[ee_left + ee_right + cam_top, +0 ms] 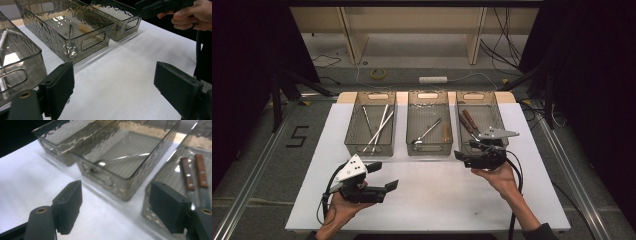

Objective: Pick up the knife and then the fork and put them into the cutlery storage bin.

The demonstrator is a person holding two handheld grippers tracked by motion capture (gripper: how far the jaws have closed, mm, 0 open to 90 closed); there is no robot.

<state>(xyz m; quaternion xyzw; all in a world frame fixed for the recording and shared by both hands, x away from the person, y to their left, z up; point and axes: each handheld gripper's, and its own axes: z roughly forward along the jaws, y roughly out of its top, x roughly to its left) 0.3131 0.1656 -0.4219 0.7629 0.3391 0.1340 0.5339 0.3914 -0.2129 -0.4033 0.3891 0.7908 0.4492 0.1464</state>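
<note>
Item: right gripper, jaws spread, empty, at the right bin. Inside we find two wood-handled knives: stiff, probably light, slick blades. We would grasp the handles. Left gripper likewise agape.

Tabletop: white, rectangular, plain surface, with a light wood edge showing at its far corners.

Directly on it, in one row along the far edge, with narrow gaps between them:
- left bin, smoky translucent plastic, cut-out handles in its end walls; holds pale, slender utensils.
- middle bin, same make; holds a metal spoon and a small pale wooden piece.
- right bin, same make; holds two brown-handled knives.

Near half of the tabletop bare.
</note>
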